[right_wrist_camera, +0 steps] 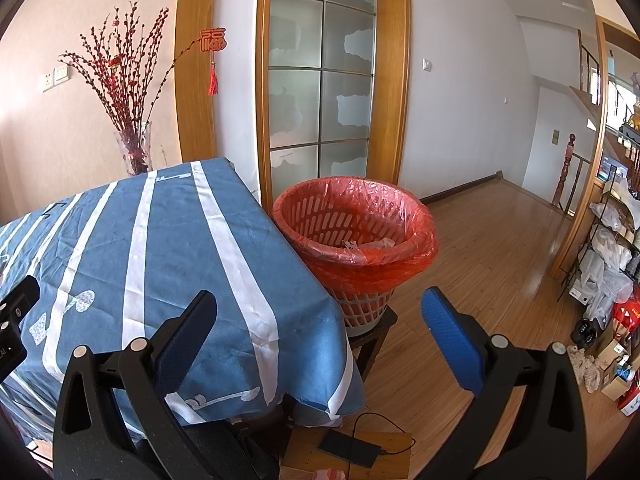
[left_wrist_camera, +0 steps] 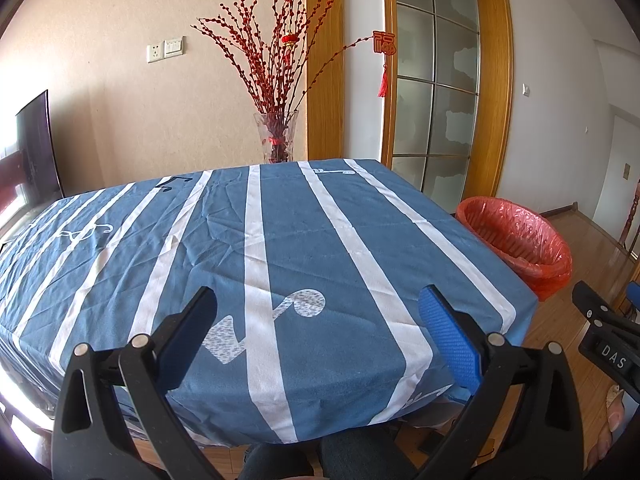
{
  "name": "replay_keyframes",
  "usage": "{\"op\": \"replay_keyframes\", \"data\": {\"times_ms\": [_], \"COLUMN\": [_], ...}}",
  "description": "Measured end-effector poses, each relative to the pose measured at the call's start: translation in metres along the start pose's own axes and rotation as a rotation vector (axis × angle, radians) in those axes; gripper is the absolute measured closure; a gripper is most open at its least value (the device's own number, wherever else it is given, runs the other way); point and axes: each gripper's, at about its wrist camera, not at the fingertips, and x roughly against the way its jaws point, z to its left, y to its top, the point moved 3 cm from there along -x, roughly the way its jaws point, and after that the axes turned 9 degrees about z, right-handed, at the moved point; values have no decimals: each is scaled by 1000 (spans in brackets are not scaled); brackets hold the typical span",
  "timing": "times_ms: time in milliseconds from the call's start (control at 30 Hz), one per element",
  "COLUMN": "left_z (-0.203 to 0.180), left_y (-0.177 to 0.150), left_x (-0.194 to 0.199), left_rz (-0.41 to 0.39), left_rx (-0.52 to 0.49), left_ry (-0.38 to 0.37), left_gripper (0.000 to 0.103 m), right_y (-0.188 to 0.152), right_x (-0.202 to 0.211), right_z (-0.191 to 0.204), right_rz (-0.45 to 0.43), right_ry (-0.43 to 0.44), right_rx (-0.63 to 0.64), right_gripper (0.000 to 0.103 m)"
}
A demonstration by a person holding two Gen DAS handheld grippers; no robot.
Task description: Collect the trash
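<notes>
A waste basket lined with a red plastic bag (right_wrist_camera: 356, 232) stands on a small dark stool at the table's right edge; crumpled pale trash (right_wrist_camera: 366, 245) lies inside it. The basket also shows in the left wrist view (left_wrist_camera: 516, 240). My left gripper (left_wrist_camera: 318, 320) is open and empty, held over the near part of the blue striped tablecloth (left_wrist_camera: 280, 240). My right gripper (right_wrist_camera: 320, 324) is open and empty, held near the table's right corner, short of the basket. No loose trash shows on the tablecloth (right_wrist_camera: 160, 240).
A glass vase of red branches (left_wrist_camera: 276, 140) stands behind the table's far edge. A dark screen (left_wrist_camera: 36, 148) is at the far left. A cluttered shelf with bags (right_wrist_camera: 608, 248) lines the right wall. A wooden board with a black device and cable (right_wrist_camera: 352, 448) lies on the floor.
</notes>
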Motion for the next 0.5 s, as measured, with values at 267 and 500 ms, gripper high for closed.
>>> {"op": "replay_keyframes", "data": {"times_ms": [267, 500], "left_z": [0, 2], "left_y": [-1, -5], "left_x": [0, -2], "left_rz": [1, 5], "left_rx": [0, -1], "left_ry": [0, 0], "left_gripper": [4, 4], "right_y": [1, 0], "right_x": [0, 0], "right_z": [0, 0], "right_rz": [1, 1], "right_ry": [0, 0], "right_rx": [0, 0], "right_gripper": [2, 2]}}
